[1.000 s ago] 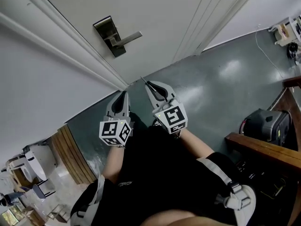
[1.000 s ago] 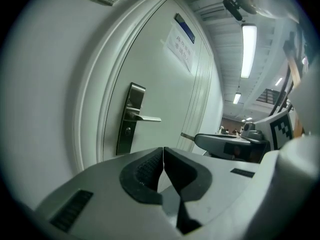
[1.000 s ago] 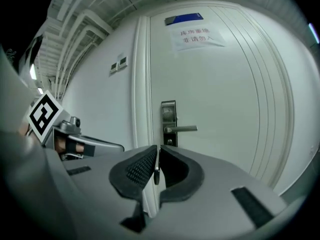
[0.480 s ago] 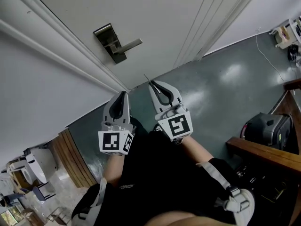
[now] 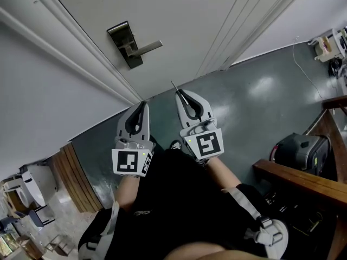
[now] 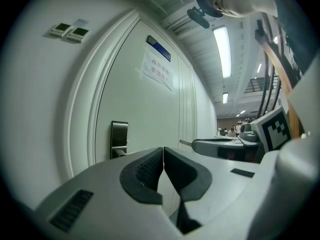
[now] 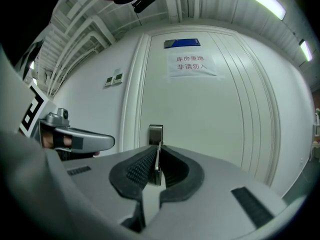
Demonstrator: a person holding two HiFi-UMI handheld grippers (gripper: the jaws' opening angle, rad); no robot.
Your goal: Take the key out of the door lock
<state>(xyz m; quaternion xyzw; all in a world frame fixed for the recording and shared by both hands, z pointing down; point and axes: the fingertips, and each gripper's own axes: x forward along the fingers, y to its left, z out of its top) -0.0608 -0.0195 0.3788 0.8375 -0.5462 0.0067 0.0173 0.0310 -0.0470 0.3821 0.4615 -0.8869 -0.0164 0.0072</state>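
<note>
Key [image 7: 156, 168] sits pinched in your right tongs [image 5: 178, 93], blade aimed doorward, clear of the lock [image 5: 129, 43] up-left; your left tongs [image 5: 143, 105] are pressed together, empty.

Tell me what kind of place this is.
Probably an indoor hallway of a workplace or institutional building, outside a closed room: a white panelled door with a metal lever lock, a paper notice taped on it, and a smooth grey-green floor.
</note>
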